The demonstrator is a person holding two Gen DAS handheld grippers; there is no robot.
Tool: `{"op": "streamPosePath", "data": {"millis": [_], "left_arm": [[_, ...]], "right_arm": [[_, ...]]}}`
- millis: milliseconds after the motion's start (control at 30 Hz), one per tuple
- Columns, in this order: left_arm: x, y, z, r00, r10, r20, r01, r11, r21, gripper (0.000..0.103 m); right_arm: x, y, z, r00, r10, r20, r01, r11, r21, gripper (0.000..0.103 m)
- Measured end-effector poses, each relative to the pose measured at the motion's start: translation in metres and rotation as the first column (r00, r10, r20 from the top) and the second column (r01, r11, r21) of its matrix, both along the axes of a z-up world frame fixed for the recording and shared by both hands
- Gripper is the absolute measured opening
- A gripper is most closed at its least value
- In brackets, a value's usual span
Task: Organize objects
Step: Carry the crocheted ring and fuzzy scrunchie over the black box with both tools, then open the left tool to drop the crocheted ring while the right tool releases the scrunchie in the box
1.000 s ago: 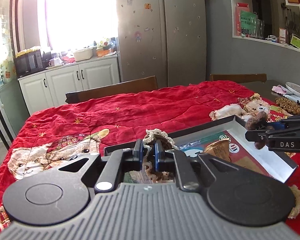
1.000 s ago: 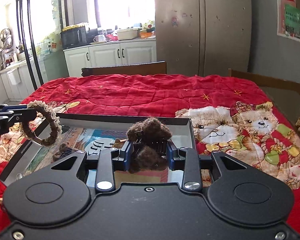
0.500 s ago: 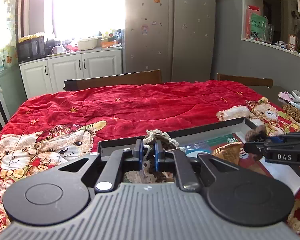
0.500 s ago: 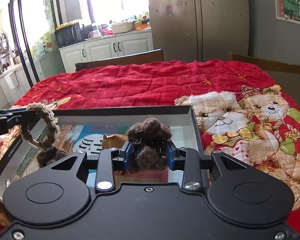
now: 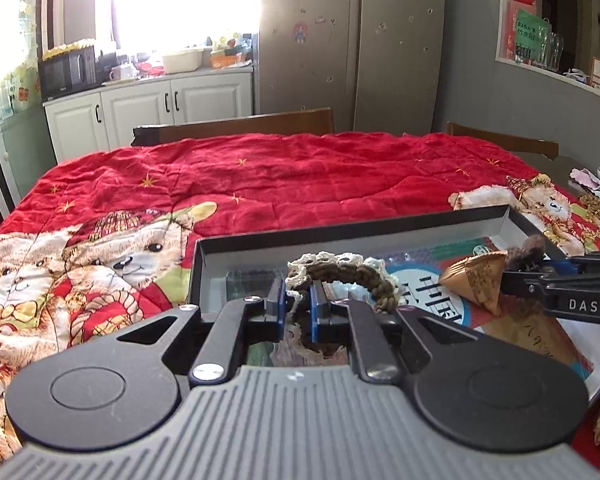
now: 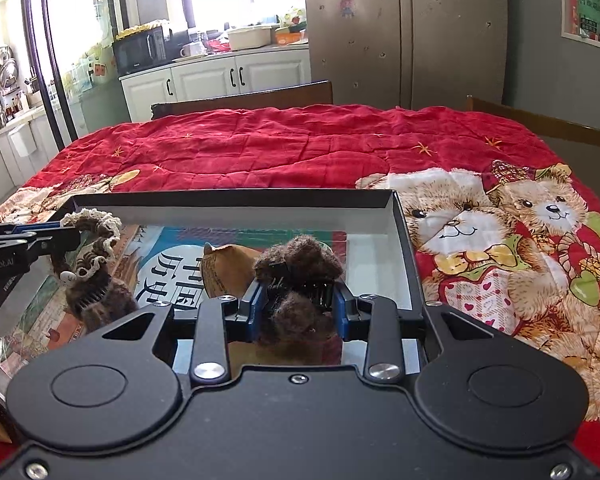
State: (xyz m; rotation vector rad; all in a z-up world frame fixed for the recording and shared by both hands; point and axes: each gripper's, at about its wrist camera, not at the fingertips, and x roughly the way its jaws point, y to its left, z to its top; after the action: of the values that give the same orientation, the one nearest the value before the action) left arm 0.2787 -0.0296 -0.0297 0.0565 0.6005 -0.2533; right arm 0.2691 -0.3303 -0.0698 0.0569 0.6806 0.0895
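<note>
Kitchen cupboards sit far left in both views behind a desk covered by a red quilt (image 5: 284, 184) printed with bears. From the left wrist camera, the left tool (image 5: 298, 304) has its jaws pressed together on a crocheted ring (image 5: 340, 270) of cream and brown yarn, which arches up and to the right over the near left part of a shallow black tray (image 5: 340, 232) lying on the quilt. That camera alone shows shelves with glasses on the right wall and a plate and other items on the bare desk edge far right. It sees the right tool (image 5: 536, 270) only from the side, reaching in from the right over the tray, with a brown fuzzy hair clip (image 5: 534, 245) peeping above its fingers and a tan cone-shaped packet (image 5: 480, 280) just left of its tip. The right wrist camera shows what that side view hides: the right tool (image 6: 298, 300) pinches the hair clip (image 6: 300, 256), its dark comb teeth visible between the blue pads. In this view the left tool (image 6: 66, 236) enters from the left edge with the ring (image 6: 96, 236) hanging from it over the tray (image 6: 228, 196), whose glossy printed floor mirrors a brown fuzzy shape with comb teeth below the ring, and the packet (image 6: 228, 268) lies in the tray's middle.
</note>
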Motion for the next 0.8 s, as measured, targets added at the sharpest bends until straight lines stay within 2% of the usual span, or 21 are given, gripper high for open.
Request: {"op": "streamPosePath", "data": {"millis": [533, 700, 767, 800], "left_arm": [[0.0029, -0.0028, -0.0077, 0.999, 0.017, -0.037, -0.016, 0.999, 0.035, 0.017], [0.0044, -0.0018, -0.0084, 0.998, 0.025, -0.05, -0.023, 0.999, 0.033, 0.024], [0.0052, -0.0007, -0.0083, 0.998, 0.027, -0.055, -0.025, 0.999, 0.027, 0.037], [0.0053, -0.0003, -0.0083, 0.998, 0.027, -0.056, -0.026, 0.999, 0.024, 0.04]], "right_arm": [[0.002, 0.0026, -0.0042, 1.0, 0.014, -0.019, -0.015, 1.0, -0.008, 0.033], [0.0023, 0.0029, -0.0047, 1.0, 0.017, -0.022, -0.017, 1.0, -0.012, 0.033], [0.0022, 0.0029, -0.0045, 1.0, 0.016, -0.022, -0.016, 1.0, -0.011, 0.033], [0.0021, 0.0027, -0.0045, 1.0, 0.016, -0.022, -0.016, 1.0, -0.008, 0.033]]}}
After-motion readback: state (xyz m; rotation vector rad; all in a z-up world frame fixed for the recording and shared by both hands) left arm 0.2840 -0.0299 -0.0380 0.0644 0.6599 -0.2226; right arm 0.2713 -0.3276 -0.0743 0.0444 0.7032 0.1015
